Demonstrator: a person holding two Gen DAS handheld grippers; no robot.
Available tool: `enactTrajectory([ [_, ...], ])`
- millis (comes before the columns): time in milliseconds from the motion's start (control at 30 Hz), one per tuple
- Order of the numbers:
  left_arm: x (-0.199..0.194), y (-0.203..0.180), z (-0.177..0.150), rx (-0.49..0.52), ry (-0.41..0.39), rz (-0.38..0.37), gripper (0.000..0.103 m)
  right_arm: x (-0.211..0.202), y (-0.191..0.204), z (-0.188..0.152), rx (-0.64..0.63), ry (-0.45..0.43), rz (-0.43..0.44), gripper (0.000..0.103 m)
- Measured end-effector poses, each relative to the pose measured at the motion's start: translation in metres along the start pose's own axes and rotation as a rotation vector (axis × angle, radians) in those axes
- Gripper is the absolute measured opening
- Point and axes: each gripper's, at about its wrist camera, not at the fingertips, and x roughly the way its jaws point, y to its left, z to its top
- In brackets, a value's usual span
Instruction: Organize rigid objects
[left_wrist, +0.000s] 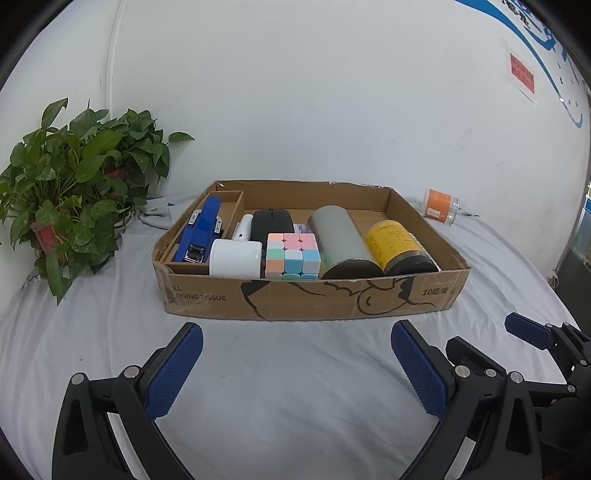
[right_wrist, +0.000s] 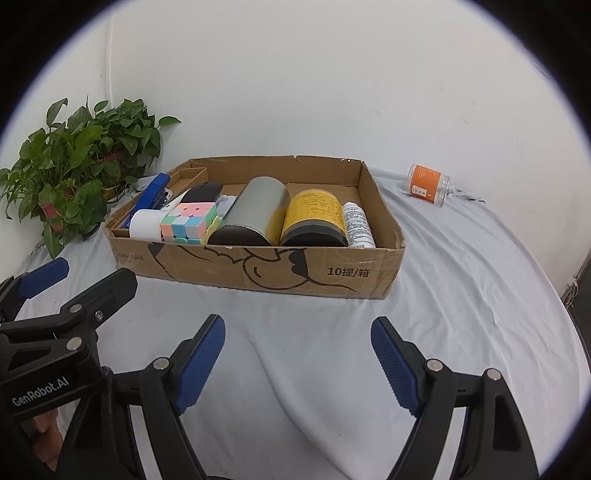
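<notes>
Left gripper (left_wrist: 296, 360) hovers over the wrinkled grey cloth (left_wrist: 280, 387), blue pads spread wide, gripping nothing. Right gripper (right_wrist: 298, 356) alongside, jaws equally apart and empty. Just ahead sits the shallow brown cardboard box (right_wrist: 258, 269), packed: one blue stapler (left_wrist: 201, 232) in the left divider, one white cylinder (left_wrist: 235, 257), one pastel puzzle cube (left_wrist: 292, 255), one black computer mouse (left_wrist: 271, 221), one grey canister (left_wrist: 341, 242), one yellow-labelled jar (left_wrist: 397, 243), one white labelled tube (right_wrist: 357, 225). One orange-labelled clear jar (right_wrist: 428, 184) lies outside, well right of the box. Two potted green plants (left_wrist: 74, 177) stand far left.
</notes>
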Motion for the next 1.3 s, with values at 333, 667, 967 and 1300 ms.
enactTrajectory([
  [333,0.005,0.003,0.0,-0.007,0.002,-0.004,0.103,0.006,-0.001,0.003,-0.011,0.002,-0.009,0.081],
  [667,0.01,0.007,-0.002,-0.015,0.012,0.0,0.103,0.01,-0.001,0.005,-0.018,0.006,-0.004,0.081],
  [967,0.012,0.009,-0.001,-0.012,0.018,0.0,0.103,0.011,0.0,0.006,-0.018,0.01,-0.004,0.081],
  [1300,0.015,0.01,-0.001,-0.01,0.026,0.004,0.103,0.014,0.003,0.006,-0.029,0.01,-0.004,0.081],
])
